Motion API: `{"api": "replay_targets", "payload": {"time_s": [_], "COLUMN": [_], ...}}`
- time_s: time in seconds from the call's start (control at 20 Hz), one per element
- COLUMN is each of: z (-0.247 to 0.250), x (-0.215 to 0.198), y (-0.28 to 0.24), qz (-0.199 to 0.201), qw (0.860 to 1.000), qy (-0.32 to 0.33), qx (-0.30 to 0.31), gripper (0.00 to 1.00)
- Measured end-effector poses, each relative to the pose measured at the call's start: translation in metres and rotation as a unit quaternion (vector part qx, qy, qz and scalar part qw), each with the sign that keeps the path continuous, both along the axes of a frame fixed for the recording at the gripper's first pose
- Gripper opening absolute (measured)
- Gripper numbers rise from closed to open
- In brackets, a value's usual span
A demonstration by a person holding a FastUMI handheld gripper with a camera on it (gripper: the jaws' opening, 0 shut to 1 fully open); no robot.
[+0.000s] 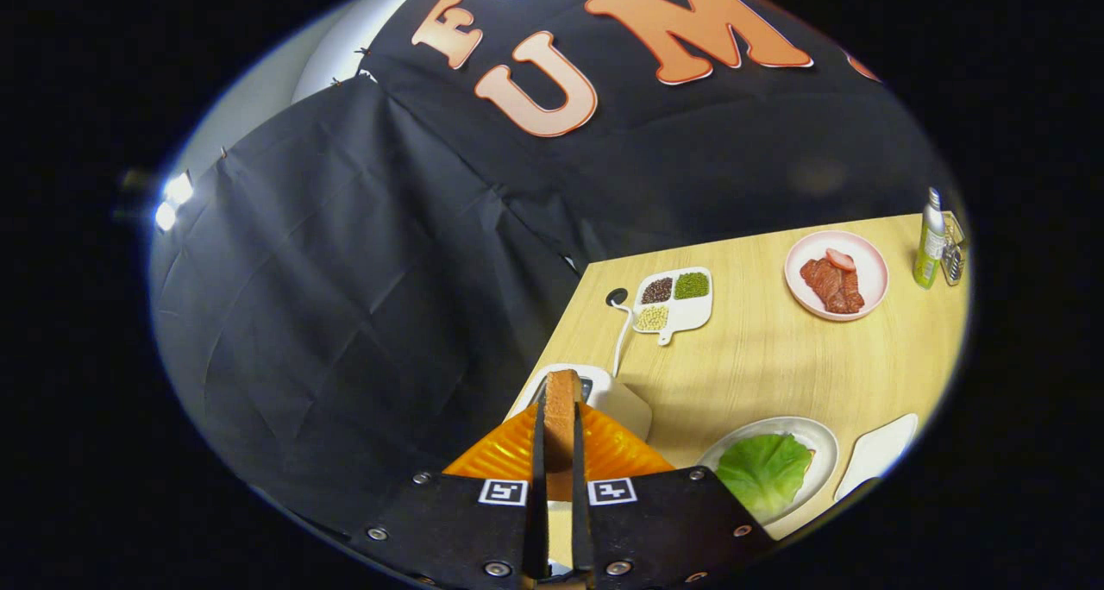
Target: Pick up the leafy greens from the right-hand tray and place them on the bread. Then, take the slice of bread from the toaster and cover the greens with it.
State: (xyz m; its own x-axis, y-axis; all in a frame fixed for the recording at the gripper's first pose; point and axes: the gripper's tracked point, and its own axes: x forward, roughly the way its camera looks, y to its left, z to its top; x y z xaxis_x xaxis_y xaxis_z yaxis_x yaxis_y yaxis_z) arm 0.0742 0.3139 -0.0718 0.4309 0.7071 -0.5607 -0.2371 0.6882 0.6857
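Gripper view: you are clenching the jaws on the bread slice (561, 417) edge-on above the toaster (604, 396), carrying it to cover the greens (763, 469) on the plate (824, 439)

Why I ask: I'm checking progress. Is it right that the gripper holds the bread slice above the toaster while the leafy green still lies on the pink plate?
Not quite. In the gripper view the gripper grips the bread slice above the toaster, but the leafy green lies on the white plate; the pink plate holds meat.
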Motion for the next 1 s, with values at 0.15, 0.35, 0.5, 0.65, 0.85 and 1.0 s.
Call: {"api": "replay_targets", "payload": {"time_s": [0.15, 0.35, 0.5, 0.65, 0.85, 1.0], "z": [-0.019, -0.047, -0.071, -0.105, -0.137, -0.167], "x": [-0.01, -0.022, -0.034, -0.042, -0.052, -0.054], "y": [-0.027, -0.051, -0.058, -0.072, -0.089, -0.109], "qz": [-0.006, -0.007, 0.0, 0.0, -0.01, -0.021], "qw": [1.0, 1.0, 0.999, 0.998, 0.997, 0.995], "qy": [0.001, 0.019, 0.034, 0.05, 0.076, 0.082], "qx": [-0.009, -0.009, -0.007, -0.022, -0.028, -0.06], "gripper": [0.11, 0.11, 0.11, 0.11, 0.11, 0.11]}}
